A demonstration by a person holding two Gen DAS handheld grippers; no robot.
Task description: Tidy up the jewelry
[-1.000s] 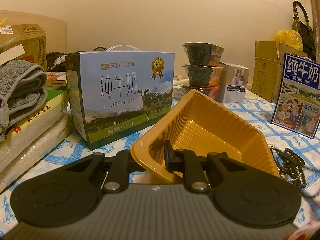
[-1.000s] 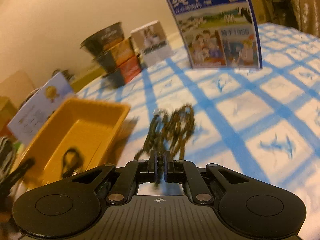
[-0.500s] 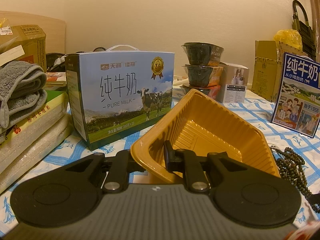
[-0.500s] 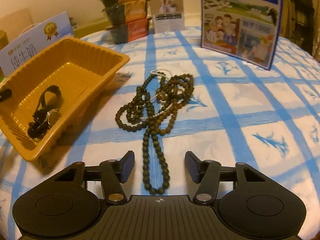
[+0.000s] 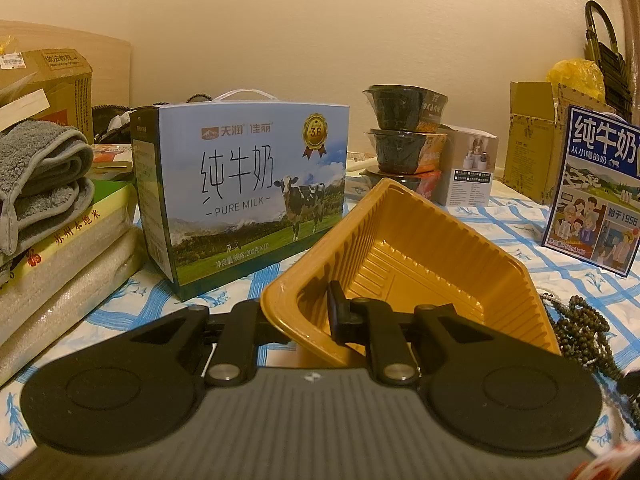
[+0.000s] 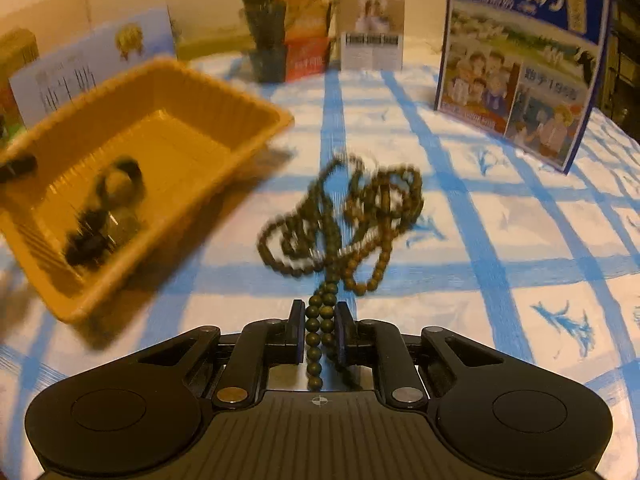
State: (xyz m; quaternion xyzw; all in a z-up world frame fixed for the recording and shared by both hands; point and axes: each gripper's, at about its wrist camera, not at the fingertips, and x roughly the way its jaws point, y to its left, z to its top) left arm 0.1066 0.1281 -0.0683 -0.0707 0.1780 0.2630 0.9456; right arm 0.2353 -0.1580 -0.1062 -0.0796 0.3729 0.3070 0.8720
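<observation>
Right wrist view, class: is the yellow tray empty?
No. A wristwatch with a dark strap lies inside the yellow tray, while the bead necklace is on the checked cloth beside it.

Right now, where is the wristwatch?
In the right wrist view the wristwatch lies inside the yellow tray, at the left, with the bead necklace on the tablecloth beside the tray.

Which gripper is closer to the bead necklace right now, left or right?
Right. The right gripper is closing with the bead necklace strand between its fingers; the left gripper is clamped on the yellow tray rim, the beads beside that tray.
</observation>
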